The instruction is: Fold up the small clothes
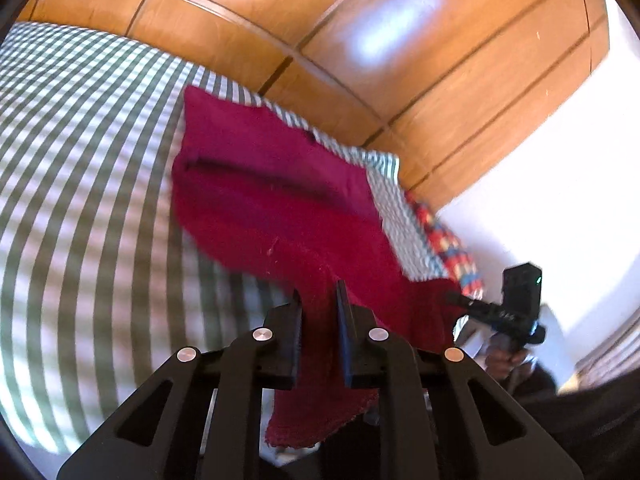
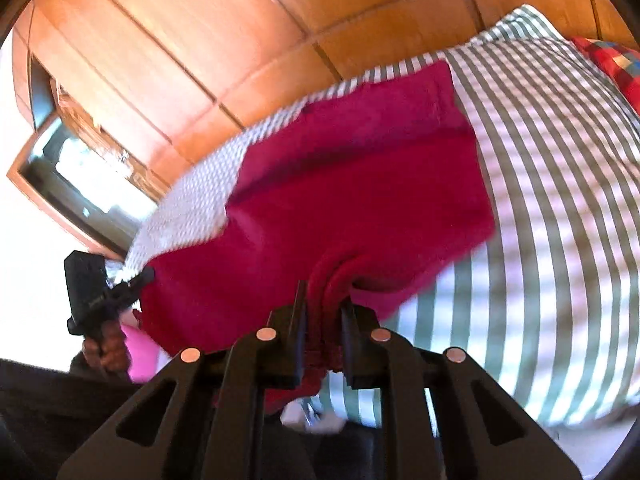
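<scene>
Cloth: crimson knit garment, near edge lifted off my striped bedsheet.
Left claw: clamped on its hem.
Right claw: pinching bunched folds.

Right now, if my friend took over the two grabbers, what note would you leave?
Left gripper: shut on the near edge of the red cloth.
Right gripper: shut on a bunched bit of the same edge.
Cloth: far part lies on the striped bed; near edge is lifted off it.
Done: both corners gripped.
Left: probably carry the near edge over to the far edge, lay it flat, let go, and finish folding.
</scene>
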The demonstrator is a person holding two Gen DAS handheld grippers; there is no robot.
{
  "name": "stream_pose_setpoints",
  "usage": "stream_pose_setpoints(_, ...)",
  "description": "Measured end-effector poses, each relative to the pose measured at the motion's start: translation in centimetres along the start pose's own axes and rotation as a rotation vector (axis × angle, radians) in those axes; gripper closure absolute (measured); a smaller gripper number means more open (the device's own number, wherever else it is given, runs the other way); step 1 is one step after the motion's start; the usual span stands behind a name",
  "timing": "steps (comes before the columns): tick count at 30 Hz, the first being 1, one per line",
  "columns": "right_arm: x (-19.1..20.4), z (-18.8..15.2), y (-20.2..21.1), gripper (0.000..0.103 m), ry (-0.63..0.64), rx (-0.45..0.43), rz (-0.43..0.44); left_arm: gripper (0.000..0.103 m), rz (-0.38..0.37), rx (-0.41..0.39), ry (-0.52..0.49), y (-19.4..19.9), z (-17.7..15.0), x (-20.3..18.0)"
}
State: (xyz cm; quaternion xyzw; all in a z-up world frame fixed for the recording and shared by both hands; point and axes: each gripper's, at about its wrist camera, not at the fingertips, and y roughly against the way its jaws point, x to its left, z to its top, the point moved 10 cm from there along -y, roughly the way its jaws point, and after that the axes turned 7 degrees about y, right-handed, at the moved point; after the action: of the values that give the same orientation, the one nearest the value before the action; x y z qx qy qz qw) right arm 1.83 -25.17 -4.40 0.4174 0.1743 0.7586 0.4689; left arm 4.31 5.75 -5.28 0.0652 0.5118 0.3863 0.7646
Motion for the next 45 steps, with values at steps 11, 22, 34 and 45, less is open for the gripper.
stream_pose_setpoints(11, -7.1, 9.9, -4.7, 0.027, -0.099, -0.07, -0.122, 0.041, 0.189, -0.111, 0.278, -5.1, 13.1, 7.3)
stream_pose_setpoints(22, -11.1, 1.3, -2.8, 0.018, -0.089, 0.006, -0.245, 0.037, 0.205, -0.002, 0.051, -5.8, 5.4, 8.7)
stream_pose_setpoints(34, -9.6, -1.8, -3.9, 0.079, -0.007, 0.098, -0.268, 0.085, 0.267, 0.091, -0.101, -7.1, 2.4, 7.9)
stream_pose_setpoints(45, -7.0, -9.2, 2.1, 0.051, 0.047, 0.199, -0.227, 0.081, 0.189, 0.156, -0.091, -0.7, -6.3, 5.7)
